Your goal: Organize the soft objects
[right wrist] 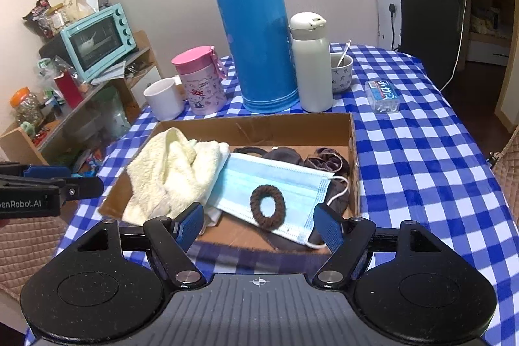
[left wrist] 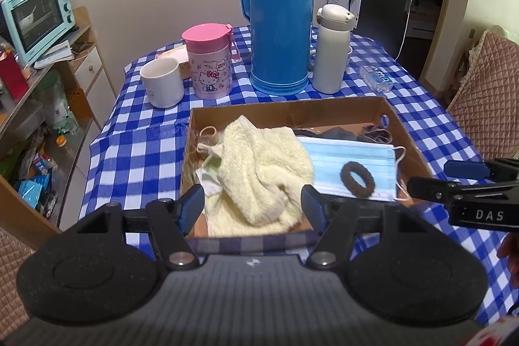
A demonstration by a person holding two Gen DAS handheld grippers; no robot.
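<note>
A shallow cardboard box (right wrist: 353, 151) fills mid-frame on the checked tablecloth (right wrist: 421, 184), holding a cream towel (right wrist: 168, 171) at left, a blue face mask (right wrist: 275, 184) centre, and a brown hair tie (right wrist: 267, 206) lying on it. Both the left gripper (left wrist: 251, 205) and right gripper (right wrist: 259, 227) hang released and empty above the box's near edge; bare cloth lies at lower right, while a blue thermos (right wrist: 256, 31) crowds the far rim

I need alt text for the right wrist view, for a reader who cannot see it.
A cardboard box on a blue checked table holds a yellow towel, a blue face mask and a brown hair tie lying on the mask. The open, empty right gripper is above the box's near edge. Behind stands a blue thermos.
</note>
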